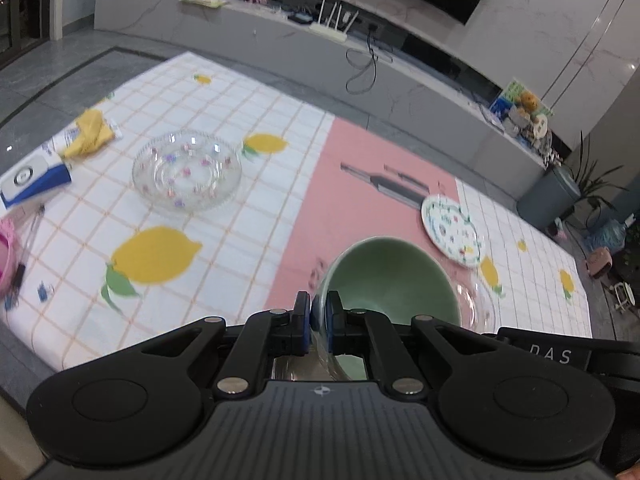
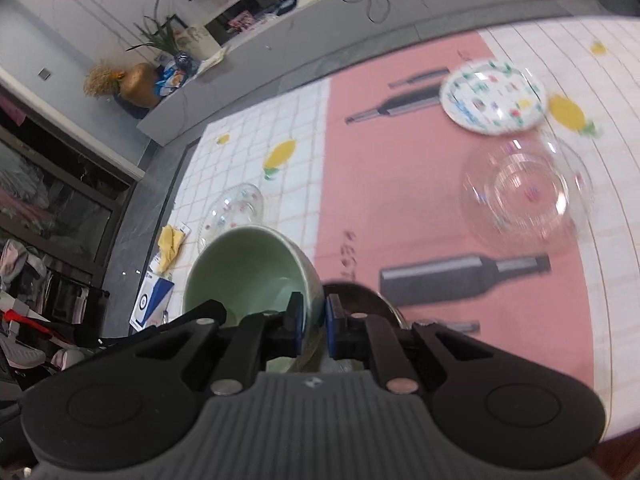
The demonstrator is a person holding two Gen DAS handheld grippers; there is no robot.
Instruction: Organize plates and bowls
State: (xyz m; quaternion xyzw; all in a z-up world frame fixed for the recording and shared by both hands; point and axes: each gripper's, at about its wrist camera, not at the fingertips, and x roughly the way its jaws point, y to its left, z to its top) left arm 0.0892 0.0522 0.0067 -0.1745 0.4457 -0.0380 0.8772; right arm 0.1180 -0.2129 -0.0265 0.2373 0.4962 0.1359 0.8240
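Left tool [image 1: 319, 316] and right tool [image 2: 314, 320] each clamped on rim of same green bowl [image 1: 390, 276], held above pink part of surface [image 1: 320, 216], near glass plate [image 2: 524, 192].

"DAS" on black gripper body [image 1: 560, 354]

Plate [image 2: 493, 98] behind glass bowl [image 2: 526, 192] — glass dish [image 2: 234, 210] well left.

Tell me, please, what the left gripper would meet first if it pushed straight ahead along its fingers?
The left gripper is already clamped on the rim of the green bowl, so the bowl itself comes first. Beyond it, probably the pink strip of the tablecloth; depth is hard to judge through the fisheye.
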